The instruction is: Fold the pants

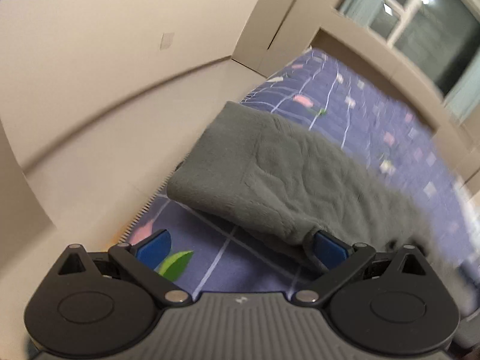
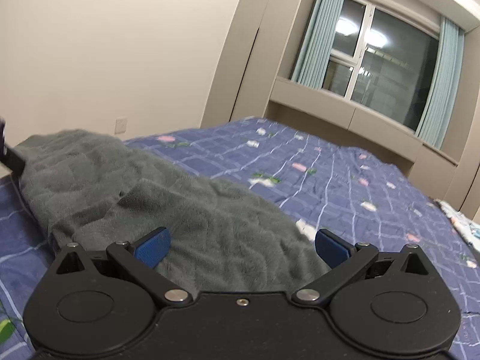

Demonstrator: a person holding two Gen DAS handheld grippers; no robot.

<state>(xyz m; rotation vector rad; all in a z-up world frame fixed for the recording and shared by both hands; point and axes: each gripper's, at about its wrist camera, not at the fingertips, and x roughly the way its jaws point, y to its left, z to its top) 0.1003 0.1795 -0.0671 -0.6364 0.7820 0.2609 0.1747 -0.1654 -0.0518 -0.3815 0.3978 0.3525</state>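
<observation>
Grey fleece pants (image 1: 270, 174) lie folded over on a blue checked bedsheet (image 1: 354, 99). In the left wrist view my left gripper (image 1: 241, 247) is open, low over the sheet at the pants' near edge, with its right blue pad (image 1: 328, 247) touching the cloth. In the right wrist view the pants (image 2: 156, 198) stretch from the left to right under my right gripper (image 2: 241, 247), which is open with its blue pads apart above the cloth. The left gripper's black body (image 2: 9, 159) shows at the far left edge by the pants' end.
The bed (image 2: 345, 186) fills the lower part of both views, with a beige wall (image 2: 120, 45) on the left. A window (image 2: 384, 69) with pale blue curtains (image 2: 318, 27) and a beige ledge stands beyond the bed.
</observation>
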